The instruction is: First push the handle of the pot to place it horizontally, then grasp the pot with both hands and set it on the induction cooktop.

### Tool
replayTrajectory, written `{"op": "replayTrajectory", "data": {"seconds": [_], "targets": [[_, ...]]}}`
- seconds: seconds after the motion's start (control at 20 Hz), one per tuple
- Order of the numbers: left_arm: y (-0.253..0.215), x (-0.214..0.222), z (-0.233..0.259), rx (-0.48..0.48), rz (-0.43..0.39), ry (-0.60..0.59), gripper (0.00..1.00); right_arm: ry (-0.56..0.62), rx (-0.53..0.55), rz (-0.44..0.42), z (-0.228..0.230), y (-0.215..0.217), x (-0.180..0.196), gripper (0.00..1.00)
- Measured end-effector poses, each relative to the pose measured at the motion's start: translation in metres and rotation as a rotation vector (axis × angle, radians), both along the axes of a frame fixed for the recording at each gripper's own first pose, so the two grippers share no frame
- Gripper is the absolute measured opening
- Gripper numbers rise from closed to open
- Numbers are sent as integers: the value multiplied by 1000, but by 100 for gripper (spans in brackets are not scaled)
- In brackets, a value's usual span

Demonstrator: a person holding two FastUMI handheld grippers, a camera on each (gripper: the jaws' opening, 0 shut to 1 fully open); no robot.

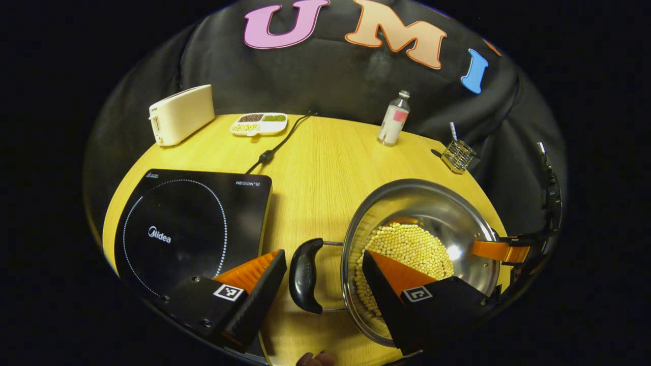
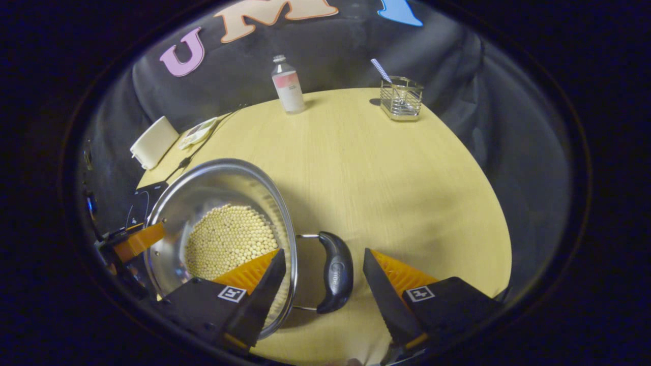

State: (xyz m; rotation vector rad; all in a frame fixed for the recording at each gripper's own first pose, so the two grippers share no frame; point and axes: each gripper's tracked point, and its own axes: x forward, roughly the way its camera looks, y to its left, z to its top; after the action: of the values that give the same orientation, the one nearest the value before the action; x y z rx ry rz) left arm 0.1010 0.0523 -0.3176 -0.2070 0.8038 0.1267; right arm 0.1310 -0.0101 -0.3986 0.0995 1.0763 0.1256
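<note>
Seemingly untouched, each pot (image 1: 422, 223) handle (image 1: 305, 275) sits between a gripper's (image 2: 323, 282) parted jaws.

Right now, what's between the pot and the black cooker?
In the left gripper view, the pot and cooktop have bare table between them, plus the pot's side handle.
</note>
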Motion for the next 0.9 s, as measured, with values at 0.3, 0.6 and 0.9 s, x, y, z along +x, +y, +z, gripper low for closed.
{"op": "replayTrajectory", "data": {"seconds": [0.3, 0.6, 0.9], "targets": [[1, 2, -9, 2, 7, 24, 96, 37, 3, -3, -7, -1, -4, 87], [3, 2, -10, 14, -1, 27, 71, 32, 8, 18, -7, 8, -6, 63], [3, 1, -10, 2, -3, 25, 67, 25, 5, 12, -3, 9, -7, 55]]}}
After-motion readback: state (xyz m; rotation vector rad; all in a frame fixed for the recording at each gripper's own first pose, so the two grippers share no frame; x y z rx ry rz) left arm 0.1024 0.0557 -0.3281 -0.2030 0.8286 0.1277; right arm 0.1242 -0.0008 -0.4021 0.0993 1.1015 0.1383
